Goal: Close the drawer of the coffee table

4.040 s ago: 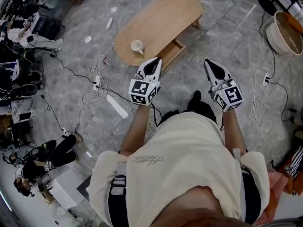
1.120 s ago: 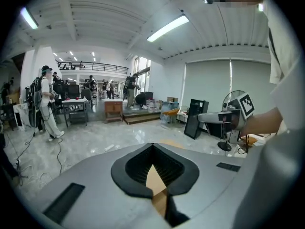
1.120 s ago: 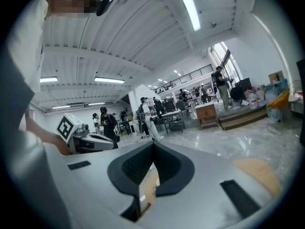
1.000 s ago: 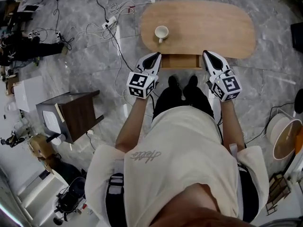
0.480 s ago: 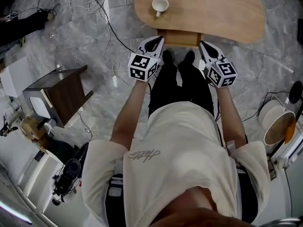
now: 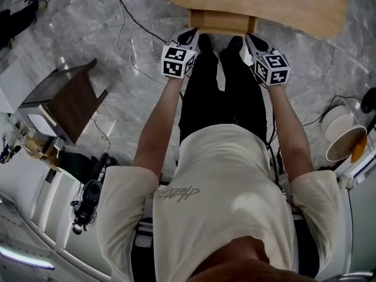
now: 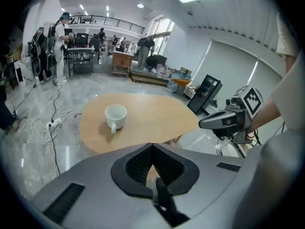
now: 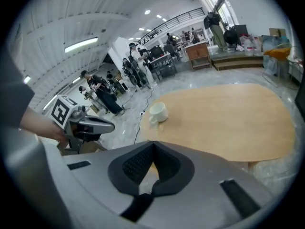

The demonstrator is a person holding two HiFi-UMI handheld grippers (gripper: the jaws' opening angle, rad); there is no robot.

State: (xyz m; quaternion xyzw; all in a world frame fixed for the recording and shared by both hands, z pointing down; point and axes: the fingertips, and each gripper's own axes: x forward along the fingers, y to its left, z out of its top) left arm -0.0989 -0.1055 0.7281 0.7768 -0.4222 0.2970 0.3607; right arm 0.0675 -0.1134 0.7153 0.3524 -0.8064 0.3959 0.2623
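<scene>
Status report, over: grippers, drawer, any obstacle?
Left gripper and right gripper shut, empty, at the drawer front corners. Drawer out of the coffee table, not closed. No obstacle seen.

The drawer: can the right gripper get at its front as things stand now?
Probably yes. The right gripper, shut and empty, is close to the right front corner of the open drawer, and nothing shows between them.
</scene>
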